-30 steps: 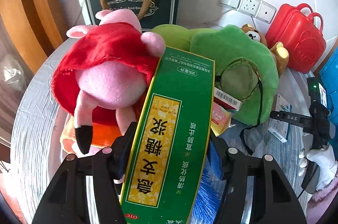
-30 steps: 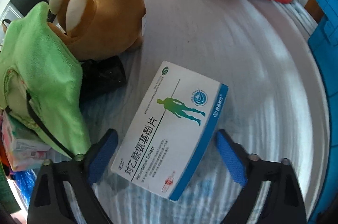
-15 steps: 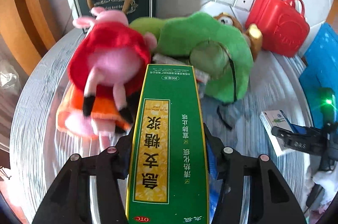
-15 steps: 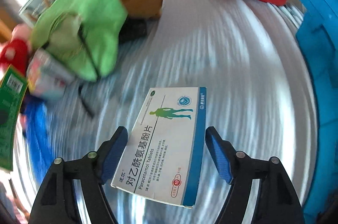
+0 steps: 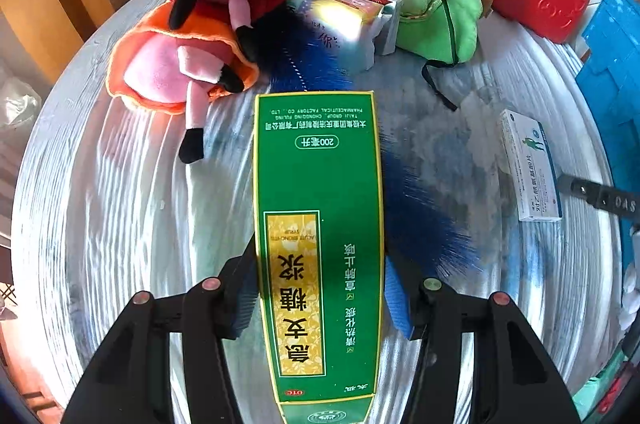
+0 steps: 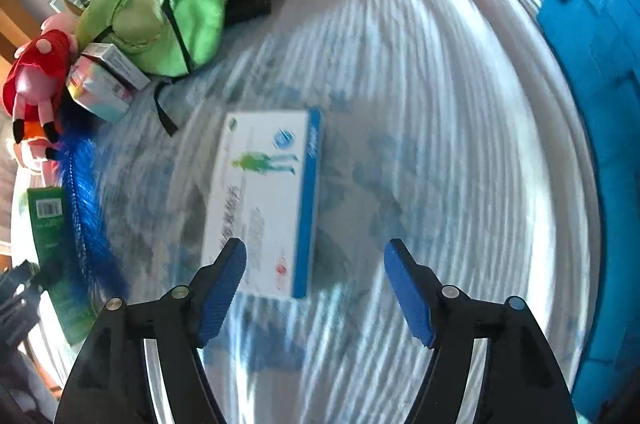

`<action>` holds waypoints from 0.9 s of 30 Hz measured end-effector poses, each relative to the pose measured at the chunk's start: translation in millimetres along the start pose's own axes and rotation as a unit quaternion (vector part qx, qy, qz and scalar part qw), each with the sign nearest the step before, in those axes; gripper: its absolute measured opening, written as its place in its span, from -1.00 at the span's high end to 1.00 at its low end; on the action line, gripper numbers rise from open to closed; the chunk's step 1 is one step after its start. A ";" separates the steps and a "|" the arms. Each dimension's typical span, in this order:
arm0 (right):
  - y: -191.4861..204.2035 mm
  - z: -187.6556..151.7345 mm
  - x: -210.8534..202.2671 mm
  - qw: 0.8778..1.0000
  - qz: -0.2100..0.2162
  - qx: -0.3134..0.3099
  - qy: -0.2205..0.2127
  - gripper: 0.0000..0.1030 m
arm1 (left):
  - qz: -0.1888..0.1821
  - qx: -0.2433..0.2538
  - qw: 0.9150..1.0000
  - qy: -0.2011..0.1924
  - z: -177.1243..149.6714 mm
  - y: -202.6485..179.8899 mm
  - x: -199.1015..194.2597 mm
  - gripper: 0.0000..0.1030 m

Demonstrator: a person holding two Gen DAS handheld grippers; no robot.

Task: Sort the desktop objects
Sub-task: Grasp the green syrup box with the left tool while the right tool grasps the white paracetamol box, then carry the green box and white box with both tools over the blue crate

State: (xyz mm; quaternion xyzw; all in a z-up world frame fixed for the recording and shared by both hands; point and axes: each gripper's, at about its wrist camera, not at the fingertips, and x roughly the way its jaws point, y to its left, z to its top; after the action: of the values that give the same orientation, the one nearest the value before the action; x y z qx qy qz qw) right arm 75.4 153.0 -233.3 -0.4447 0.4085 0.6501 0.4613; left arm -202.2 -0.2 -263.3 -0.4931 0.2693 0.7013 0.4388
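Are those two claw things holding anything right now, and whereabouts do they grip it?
The left gripper clamps the green syrup box by its long sides, near one end. The right gripper holds nothing; its jaws have just opened, and the white tablet box lies on the table.

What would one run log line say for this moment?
left gripper: shut on green box | right gripper: jaws just opened, white box released on table

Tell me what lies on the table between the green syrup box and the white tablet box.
In the left wrist view, the blue furry tail lies beside the green syrup box; past it, only bare table reaches the white tablet box.
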 end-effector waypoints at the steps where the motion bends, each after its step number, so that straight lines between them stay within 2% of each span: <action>1: 0.8 6.1 3.9 1.000 0.002 -0.002 0.003 -0.40 | 0.005 0.002 1.000 0.001 0.4 -1.1 1.8 -0.05; 5: -2.1 12.4 24.3 1.000 0.003 -0.011 0.018 -0.40 | 0.013 0.001 1.000 0.019 2.4 -3.2 18.1 -0.05; 6: -9.1 -0.8 27.9 1.000 0.001 -0.013 0.019 -0.41 | 0.012 -0.002 1.000 0.023 2.3 -2.8 22.6 -0.05; 7: -6.4 1.0 30.4 1.000 0.001 -0.015 0.020 -0.51 | 0.012 -0.007 1.000 0.028 2.5 -2.0 27.7 -0.05; 9: -1.2 5.2 35.1 0.999 -0.009 -0.023 0.024 -0.51 | 0.009 -0.015 0.999 0.035 1.8 -0.2 33.5 -0.05; 10: 1.2 5.5 36.7 0.999 -0.012 -0.028 0.026 -0.44 | 0.006 -0.019 0.999 0.035 0.4 0.5 33.1 -0.03; 14: 9.9 -6.5 30.6 0.997 -0.029 -0.062 0.022 -0.43 | 0.000 -0.016 1.000 0.016 -7.8 -3.6 12.9 -0.03; 18: 5.0 -34.6 0.2 0.998 -0.001 -0.066 0.001 -0.43 | -0.003 -0.012 1.000 -0.015 -12.6 -10.5 -20.6 -0.03; 22: -3.4 -69.1 -46.7 0.996 0.030 -0.074 -0.035 -0.43 | -0.010 -0.007 0.998 -0.054 -18.3 -24.0 -60.6 -0.03; 27: -6.3 -76.7 -102.9 0.991 0.050 -0.089 -0.092 -0.43 | -0.017 0.001 0.996 -0.091 -26.0 -46.6 -100.2 -0.03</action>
State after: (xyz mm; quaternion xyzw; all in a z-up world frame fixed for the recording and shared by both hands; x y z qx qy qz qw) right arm 115.3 58.0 -156.6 -0.4012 0.3269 0.7442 0.4223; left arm -136.3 -34.5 -177.4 -0.4314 0.2207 0.7356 0.4733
